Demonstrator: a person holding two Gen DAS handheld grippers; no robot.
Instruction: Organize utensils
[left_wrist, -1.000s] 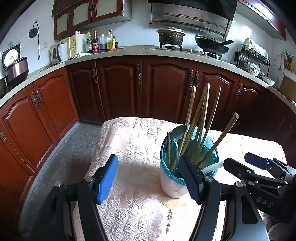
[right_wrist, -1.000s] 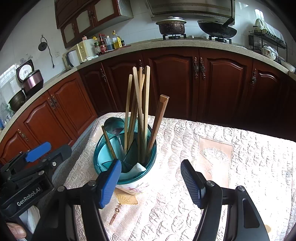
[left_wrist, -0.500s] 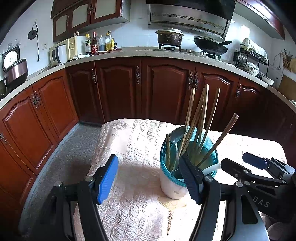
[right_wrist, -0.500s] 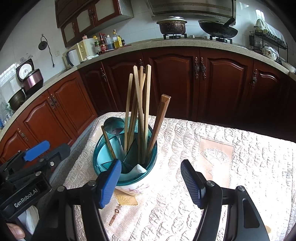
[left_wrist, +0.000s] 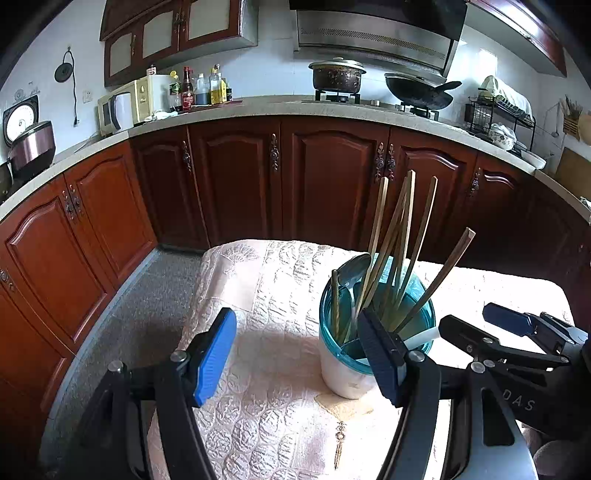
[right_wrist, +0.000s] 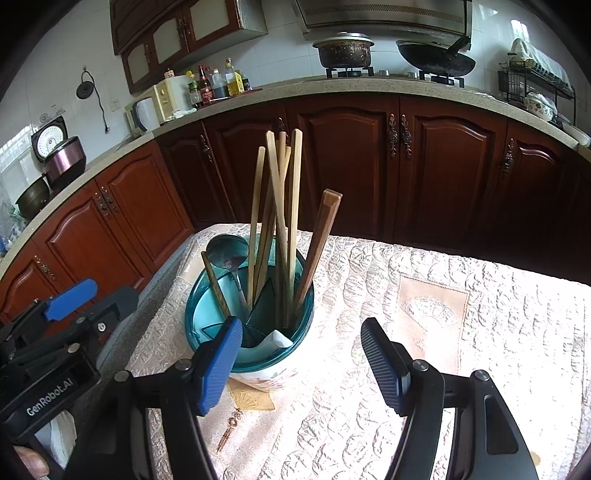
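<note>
Almost nothing has shifted since a second ago: your left gripper (left_wrist: 299, 354) and right gripper (right_wrist: 301, 360) both stay spread wide, holding nothing. The teal-rimmed holder (right_wrist: 199, 314) stands on the quilted tablecloth (right_wrist: 424, 332) near both. It holds one metal spoon (right_wrist: 227, 251), one white spoon (right_wrist: 281, 339) and roughly seven chopsticks (right_wrist: 293, 221).

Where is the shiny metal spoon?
In the right wrist view the spoon stands bowl-up in the left side of the teal holder, beside the wooden chopsticks, on the table.
</note>
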